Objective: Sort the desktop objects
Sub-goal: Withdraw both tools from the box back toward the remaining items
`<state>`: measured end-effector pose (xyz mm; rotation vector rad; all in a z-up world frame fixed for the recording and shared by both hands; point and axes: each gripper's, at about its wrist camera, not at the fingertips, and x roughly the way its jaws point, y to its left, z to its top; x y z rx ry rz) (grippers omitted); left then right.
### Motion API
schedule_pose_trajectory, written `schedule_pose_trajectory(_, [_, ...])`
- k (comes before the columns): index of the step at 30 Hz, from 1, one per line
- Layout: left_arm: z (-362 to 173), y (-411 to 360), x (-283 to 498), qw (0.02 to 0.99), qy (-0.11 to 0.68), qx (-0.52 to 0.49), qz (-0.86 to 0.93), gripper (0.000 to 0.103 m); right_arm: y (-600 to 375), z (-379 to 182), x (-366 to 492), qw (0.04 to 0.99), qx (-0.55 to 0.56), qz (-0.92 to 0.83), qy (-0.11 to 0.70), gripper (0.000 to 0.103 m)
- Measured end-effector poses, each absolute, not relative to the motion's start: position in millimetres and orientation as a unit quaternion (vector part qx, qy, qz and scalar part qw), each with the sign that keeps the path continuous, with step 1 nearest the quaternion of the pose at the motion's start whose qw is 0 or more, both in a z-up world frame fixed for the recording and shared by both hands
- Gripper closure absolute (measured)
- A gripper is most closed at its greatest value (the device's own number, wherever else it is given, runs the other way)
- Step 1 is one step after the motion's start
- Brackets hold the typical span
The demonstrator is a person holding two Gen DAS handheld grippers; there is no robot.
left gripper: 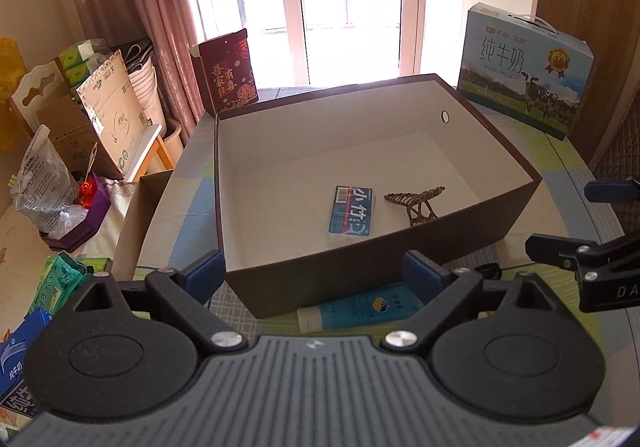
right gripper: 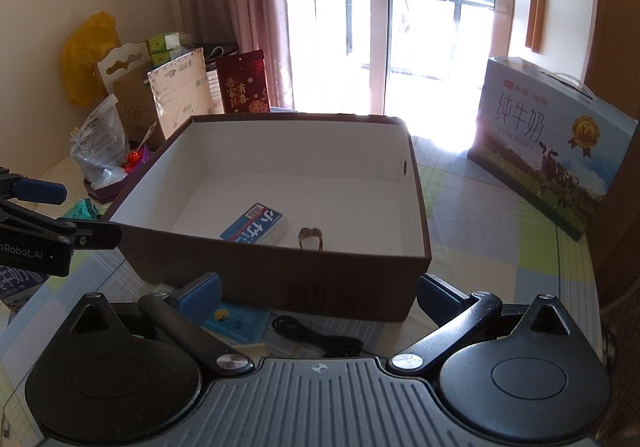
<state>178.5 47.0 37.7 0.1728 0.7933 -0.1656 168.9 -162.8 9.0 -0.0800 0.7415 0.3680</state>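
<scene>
My left gripper (left gripper: 320, 275) and right gripper (right gripper: 318, 295) both stand wide open, holding nothing. The box (left gripper: 500, 221) lies just beyond my fingertips, with a pack (left gripper: 351, 212) and clip (left gripper: 418, 204) inside. A tube (left gripper: 360, 309) lies on the table against the box, between my left jaws; a cable (right gripper: 320, 337) lies between my right jaws

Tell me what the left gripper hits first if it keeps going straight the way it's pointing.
Probably the near wall of the brown box: it fills the gap ahead of the open left gripper. The tube lies lower; depth is unclear.
</scene>
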Motion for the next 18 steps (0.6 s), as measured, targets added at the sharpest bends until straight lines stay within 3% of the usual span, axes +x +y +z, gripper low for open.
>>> schedule_pose_trajectory(10, [32, 37, 150, 0.914, 0.386, 0.085, -0.086, 0.009, -174, 10, 127, 0.932, -0.039, 0.17, 0.318, 0.002])
schedule_pose_trajectory(18, [9, 39, 129, 0.906, 0.402, 0.08, -0.105, 0.01, -183, -4, 106, 0.929, -0.038, 0.166, 0.329, 0.002])
